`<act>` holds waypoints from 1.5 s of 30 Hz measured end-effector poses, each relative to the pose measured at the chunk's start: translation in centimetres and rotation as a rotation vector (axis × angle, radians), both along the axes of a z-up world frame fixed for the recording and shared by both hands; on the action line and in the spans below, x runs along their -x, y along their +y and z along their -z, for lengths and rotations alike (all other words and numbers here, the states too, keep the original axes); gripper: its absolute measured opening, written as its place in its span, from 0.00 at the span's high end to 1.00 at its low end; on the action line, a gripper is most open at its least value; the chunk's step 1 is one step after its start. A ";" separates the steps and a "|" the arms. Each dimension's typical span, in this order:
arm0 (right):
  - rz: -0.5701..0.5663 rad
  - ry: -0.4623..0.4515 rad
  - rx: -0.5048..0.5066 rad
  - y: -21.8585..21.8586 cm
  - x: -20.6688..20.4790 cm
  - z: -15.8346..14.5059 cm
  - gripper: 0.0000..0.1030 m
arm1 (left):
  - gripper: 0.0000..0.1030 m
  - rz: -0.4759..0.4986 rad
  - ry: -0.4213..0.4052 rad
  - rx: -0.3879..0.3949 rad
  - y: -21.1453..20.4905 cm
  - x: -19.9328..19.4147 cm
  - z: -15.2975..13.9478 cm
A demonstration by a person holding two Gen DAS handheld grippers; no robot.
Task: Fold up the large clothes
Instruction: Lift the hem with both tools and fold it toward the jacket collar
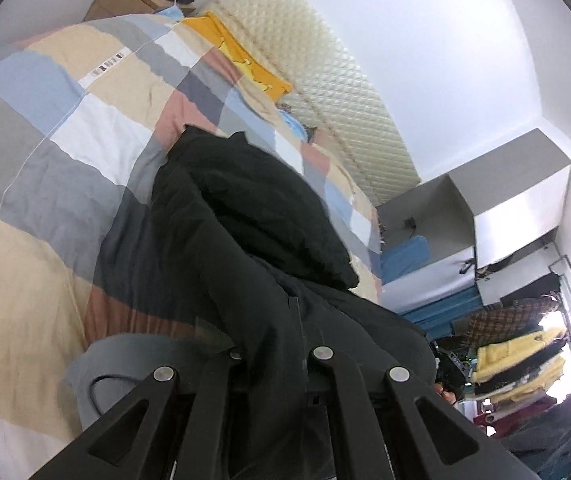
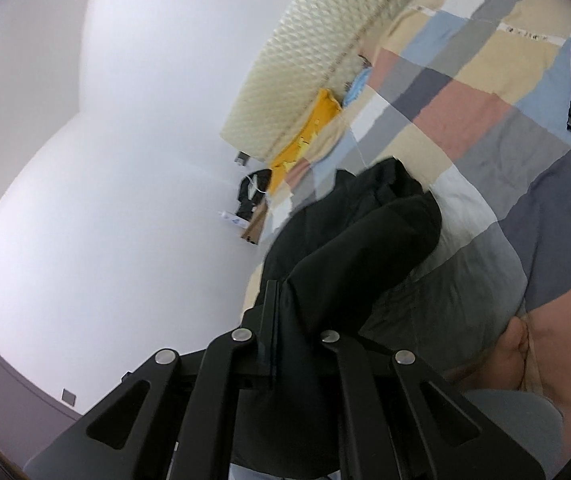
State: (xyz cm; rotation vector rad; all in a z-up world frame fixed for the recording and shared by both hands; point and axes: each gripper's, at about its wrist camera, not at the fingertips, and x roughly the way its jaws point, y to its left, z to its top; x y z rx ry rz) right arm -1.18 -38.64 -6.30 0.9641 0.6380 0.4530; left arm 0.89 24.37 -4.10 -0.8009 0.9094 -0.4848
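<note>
Black garment [image 1: 245, 240] hangs above the patchwork bedspread [image 1: 65, 128], pinched in both the left gripper [image 1: 273, 354] and right gripper [image 2: 285, 320], fingers clamped on cloth; best keep both edges level, taut before laying down.

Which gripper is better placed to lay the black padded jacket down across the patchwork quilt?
Probably the left gripper: the black padded jacket hangs over open patchwork quilt; the right gripper sits near the edge.
</note>
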 end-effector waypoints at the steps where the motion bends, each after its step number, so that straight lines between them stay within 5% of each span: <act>1: -0.004 -0.009 0.004 0.0 0.7 -0.6 0.95 | 0.98 0.000 -0.003 0.007 0.1 0.6 -0.6; 6: -0.017 -0.033 0.032 -0.2 2.3 -2.7 0.95 | 0.97 0.023 -0.027 -0.033 -0.1 2.1 -3.5; 12: 0.033 0.047 0.027 -1.3 -0.6 -4.0 0.95 | 0.95 0.007 -0.024 -0.094 -1.0 -0.1 -5.6; 16: 0.078 0.057 0.023 -1.6 -4.7 -4.8 0.95 | 0.95 -0.034 -0.077 -0.154 -1.2 -3.5 -6.9; 23: 0.178 0.098 -0.037 -1.5 -11.1 -4.1 0.95 | 0.95 -0.071 -0.053 -0.229 -2.4 -11.1 -7.8; 26: 0.211 0.131 -0.046 -1.5 -14.5 -3.1 0.95 | 0.95 -0.075 -0.090 -0.320 -3.5 -14.3 -8.0; 30: 0.254 0.222 -0.013 -1.7 -18.9 -1.6 0.95 | 0.95 -0.078 -0.092 -0.385 -4.8 -18.7 -6.6; 40: 0.306 0.434 0.108 -1.0 -27.0 4.4 0.95 | 0.93 -0.114 0.128 -0.462 -6.2 -28.7 0.4; 45: 0.325 0.493 0.144 -1.1 -29.7 7.0 0.94 | 0.92 -0.102 0.142 -0.500 -7.3 -31.9 2.7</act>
